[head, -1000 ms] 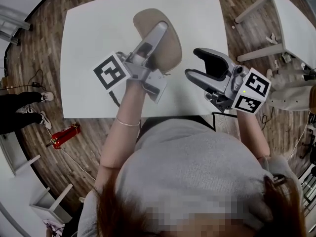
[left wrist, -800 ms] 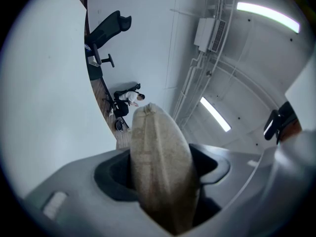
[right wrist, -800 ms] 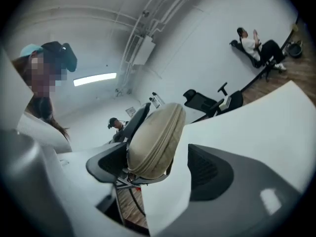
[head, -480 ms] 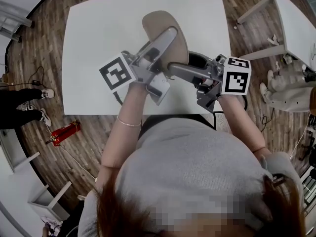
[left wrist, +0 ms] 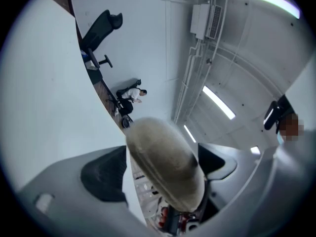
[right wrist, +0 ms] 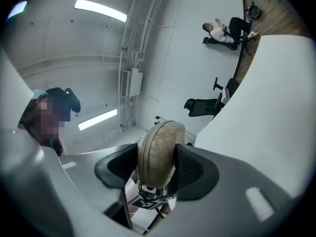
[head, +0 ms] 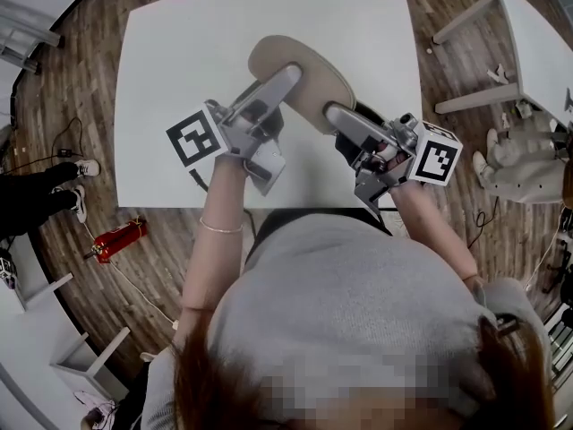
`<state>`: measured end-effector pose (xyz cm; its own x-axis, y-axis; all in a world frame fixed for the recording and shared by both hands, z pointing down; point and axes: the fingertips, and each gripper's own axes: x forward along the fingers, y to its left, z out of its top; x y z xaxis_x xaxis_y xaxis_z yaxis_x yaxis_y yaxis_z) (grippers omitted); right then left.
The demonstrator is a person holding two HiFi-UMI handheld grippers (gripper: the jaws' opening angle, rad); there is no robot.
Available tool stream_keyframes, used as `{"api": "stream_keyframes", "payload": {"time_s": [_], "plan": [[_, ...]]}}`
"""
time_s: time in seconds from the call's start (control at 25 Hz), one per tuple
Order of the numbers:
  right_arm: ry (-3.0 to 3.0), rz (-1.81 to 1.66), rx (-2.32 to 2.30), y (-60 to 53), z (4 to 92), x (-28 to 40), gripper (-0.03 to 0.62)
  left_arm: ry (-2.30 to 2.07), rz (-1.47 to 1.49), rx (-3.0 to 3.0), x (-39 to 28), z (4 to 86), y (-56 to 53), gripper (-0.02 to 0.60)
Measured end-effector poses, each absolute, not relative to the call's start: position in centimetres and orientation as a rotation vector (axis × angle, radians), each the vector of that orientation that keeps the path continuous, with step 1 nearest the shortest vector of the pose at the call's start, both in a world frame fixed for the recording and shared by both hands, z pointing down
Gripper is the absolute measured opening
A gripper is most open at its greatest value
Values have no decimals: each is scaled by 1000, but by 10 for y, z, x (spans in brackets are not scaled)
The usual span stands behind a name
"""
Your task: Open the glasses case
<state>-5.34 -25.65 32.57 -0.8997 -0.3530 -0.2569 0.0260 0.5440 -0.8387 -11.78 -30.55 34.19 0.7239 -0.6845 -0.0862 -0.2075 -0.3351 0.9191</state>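
Glasses case sits over the white surface between both tongs. Right tongs have just been closing and now pinch one end of the case. Left tongs have just been opening and stand spread around the case, one pad clear of it.

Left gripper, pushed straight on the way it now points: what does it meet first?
The tan oval fabric glasses case. It already sits between the left gripper's fingers, which have just been opening, so any advance would probably only seat it deeper between them.
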Motion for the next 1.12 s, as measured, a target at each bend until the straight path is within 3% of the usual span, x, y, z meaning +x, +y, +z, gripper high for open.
{"api": "stream_keyframes", "payload": {"time_s": [0.2, 0.44, 0.52, 0.64, 0.76, 1.12], "plan": [[2232, -1407, -360, -269, 348, -32, 236, -881, -637, 1852, -174, 352, -310, 426], [2242, -1630, -514, -258, 425, -56, 238, -949, -635, 1881, -178, 349, -309, 371], [2248, -1709, -581, -254, 448, -63, 238, -948, -630, 1879, -174, 350, -308, 324], [2203, -1809, -676, -248, 469, -65, 238, -964, -602, 1869, -166, 354, -305, 189], [2146, -1876, -737, -239, 479, -66, 236, -972, -576, 1876, -161, 356, -301, 122], [1968, -2173, -944, -214, 517, -65, 255, -944, -511, 1893, -147, 369, -298, 34]]}}
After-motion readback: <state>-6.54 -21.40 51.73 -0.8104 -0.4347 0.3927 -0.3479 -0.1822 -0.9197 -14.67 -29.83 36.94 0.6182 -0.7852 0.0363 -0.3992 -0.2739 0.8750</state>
